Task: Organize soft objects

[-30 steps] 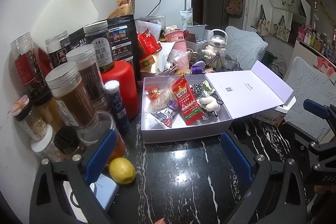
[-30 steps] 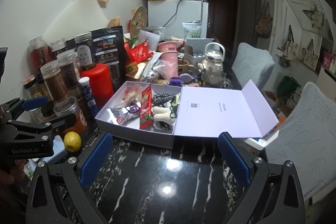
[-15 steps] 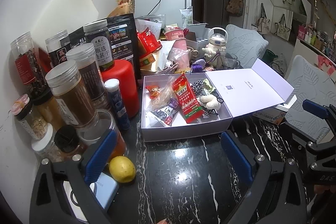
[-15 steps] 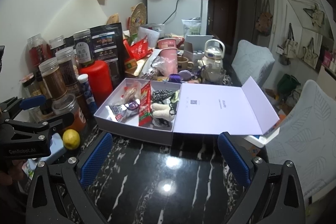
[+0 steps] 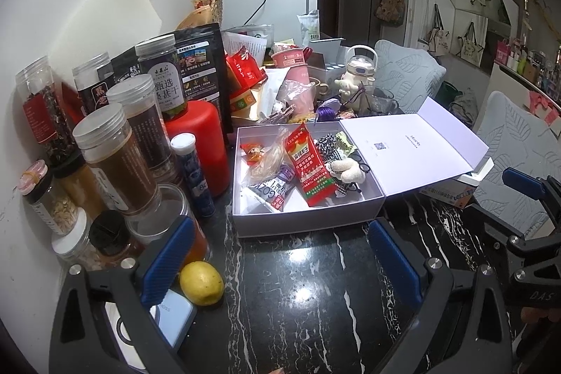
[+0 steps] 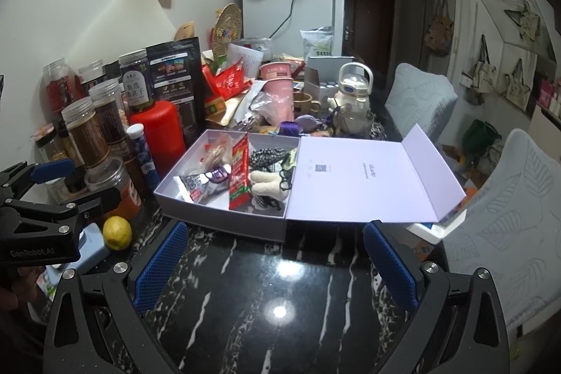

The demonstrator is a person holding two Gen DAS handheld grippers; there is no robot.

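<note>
We saw the open box (image 5: 308,219) sitting straight ahead of both grippers on the black marble table (image 6: 280,304), lid (image 6: 368,177) flipped out to the right. Soft stuff lay inside: plush toy (image 5: 345,171) at the right end of the tray, red snack packet (image 5: 308,170) in the middle w/ its long axis running front-to-back, clear bags on the left. Left gripper (image 5: 280,255) was lined up w/ the tray front wall, so we judged it the nearer arm for the tray; right gripper (image 6: 277,262) faced the hinge area, closer to the lid. Both had fingers spread wide, nothing between them, not touching box or contents. A lemon (image 5: 201,283) sat just beside the left gripper's left finger.
</note>
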